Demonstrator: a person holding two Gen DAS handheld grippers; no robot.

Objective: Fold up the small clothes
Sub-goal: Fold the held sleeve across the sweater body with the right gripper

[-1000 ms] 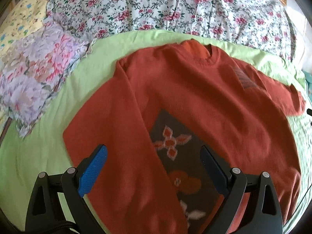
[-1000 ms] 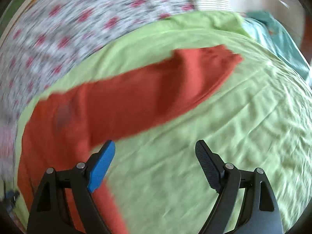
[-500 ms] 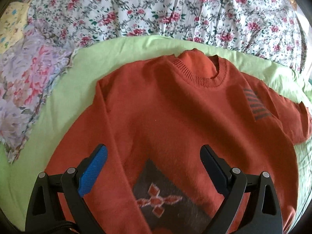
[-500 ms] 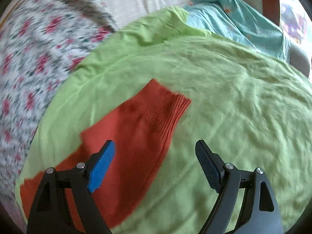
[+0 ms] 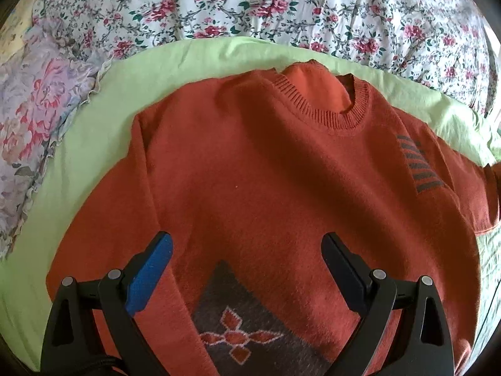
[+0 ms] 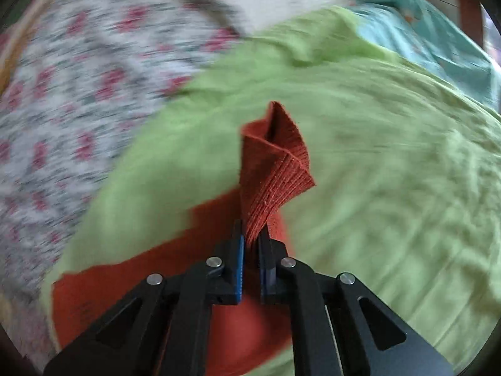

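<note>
The orange sweater (image 5: 266, 169) is lying flat, front up, on the green sheet (image 5: 103, 119) of the bed, its collar pointing toward the floral bedding (image 5: 281, 3) and its long axis running from collar to hem. Bare sheet is lying open around the cuff (image 6: 278, 169). The left tool (image 5: 247, 269) is hovering over the chest, jaws wide apart. The right tool (image 6: 250, 244) has just been closing and is clamping the cuff, which is standing up from it.
</note>
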